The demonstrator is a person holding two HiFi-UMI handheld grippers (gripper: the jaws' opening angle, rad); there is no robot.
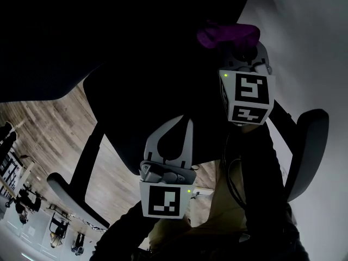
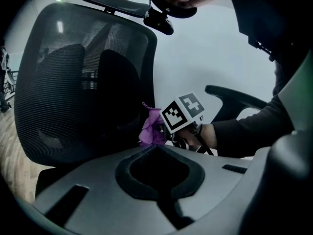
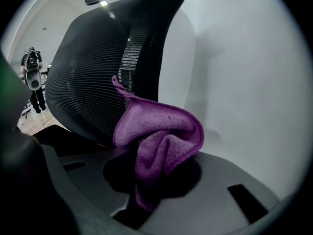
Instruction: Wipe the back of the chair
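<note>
The black mesh chair back (image 2: 83, 82) fills the left of the left gripper view, with its headrest (image 2: 112, 4) on top. My right gripper (image 1: 235, 47) is shut on a purple cloth (image 3: 156, 136), which bunches over the jaws. A corner of the cloth lies against the side edge of the chair back (image 3: 98, 67), low down. The left gripper view shows this from the side: the cloth (image 2: 151, 129) sits at the mesh's right edge, beside the right gripper's marker cube (image 2: 183, 111). My left gripper (image 1: 173, 121) hangs lower, shut on nothing, jaws pointing at the chair back (image 1: 136, 48).
Two dark armrests (image 1: 76, 200) (image 1: 310, 140) stick out on either side of me. A white wall (image 1: 304, 26) stands close on the right. Wood floor (image 1: 54, 129) runs off to the left, where people and equipment (image 1: 27, 200) stand far away.
</note>
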